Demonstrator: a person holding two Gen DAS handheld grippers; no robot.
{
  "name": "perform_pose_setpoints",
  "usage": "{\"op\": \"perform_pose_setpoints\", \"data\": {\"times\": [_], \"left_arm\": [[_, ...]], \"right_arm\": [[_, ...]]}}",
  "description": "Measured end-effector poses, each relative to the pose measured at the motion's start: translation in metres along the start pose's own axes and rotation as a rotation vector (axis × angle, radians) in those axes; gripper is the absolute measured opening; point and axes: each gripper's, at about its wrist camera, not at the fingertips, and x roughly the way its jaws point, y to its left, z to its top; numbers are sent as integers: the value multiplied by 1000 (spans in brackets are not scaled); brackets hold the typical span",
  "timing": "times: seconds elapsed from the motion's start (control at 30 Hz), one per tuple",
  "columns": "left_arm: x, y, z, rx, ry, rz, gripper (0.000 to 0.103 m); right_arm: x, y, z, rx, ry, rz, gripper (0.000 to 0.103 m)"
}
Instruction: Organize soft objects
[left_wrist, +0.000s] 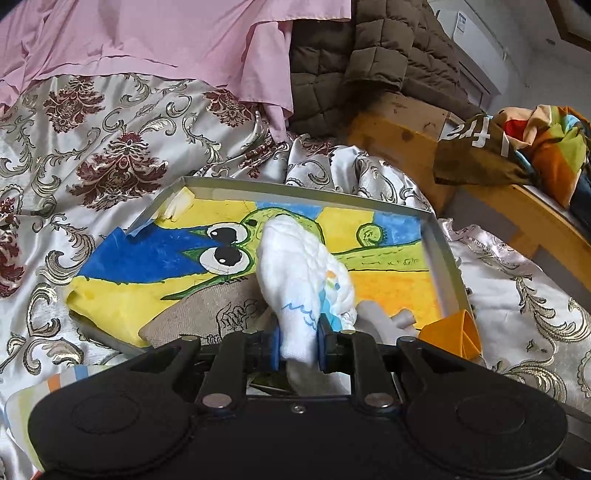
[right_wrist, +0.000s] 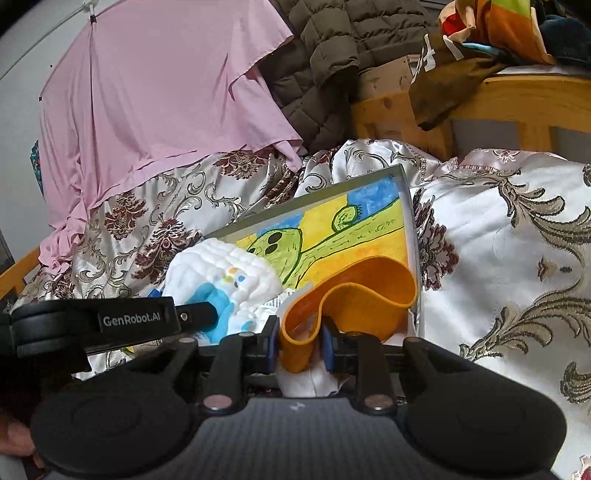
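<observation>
Nearest the left wrist camera, the left gripper has its blue-padded fingers closed on the lower part of a white quilted cloth, which rises from the pinch and flops forward over a shallow grey-rimmed tray. That cloth carries a pale blue wavy mark and small coloured spots. Inside the tray lies a bright cartoon-printed cloth in yellow, blue and green with big round eyes; its near-left corner spills over the tray's edge onto the bedspread. A beige printed fabric sits on top of it just ahead of the gripper. At the tray's near-right corner an orange felt piece shows. In the right wrist view, the right gripper is clamped on that orange felt piece, whose free end curls in a loop above the tray's right edge; something white is also caught between the pads below the felt, though what it is cannot be made out. The left gripper reaches in from the left there, holding the white quilted cloth over the tray's near-left part. The tray rests on a silver-and-maroon damask bedspread. Behind it hang a pink sheet and a brown quilted jacket, with a wooden bed frame to the right.
</observation>
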Motion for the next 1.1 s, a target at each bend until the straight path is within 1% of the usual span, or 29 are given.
{"op": "perform_pose_setpoints", "data": {"times": [0.27,0.37,0.43,0.53,0.63,0.77,0.93,1.1], "left_arm": [[-3,-3,0,28,-3,19,24],[-5,-3,-1,36,-8,29,26],[-6,-4,-2,42,-9,34,27],[-7,-4,-2,51,-11,41,32],[-9,-4,-3,67,-18,50,36],[-14,-3,-4,74,-29,72,46],[-21,2,-2,62,-39,86,48],[-34,6,-1,53,-65,111,59]], "right_arm": [[0,0,1,-11,-4,-2,29],[1,1,1,-22,-6,-4,36],[1,1,1,-28,-6,-3,45],[1,1,1,-35,-10,-3,52],[1,0,2,-36,-13,-6,54],[-1,-1,2,-39,-18,-10,58],[-5,0,3,-51,-36,-24,64],[-12,0,5,-46,-59,-26,71]]}}
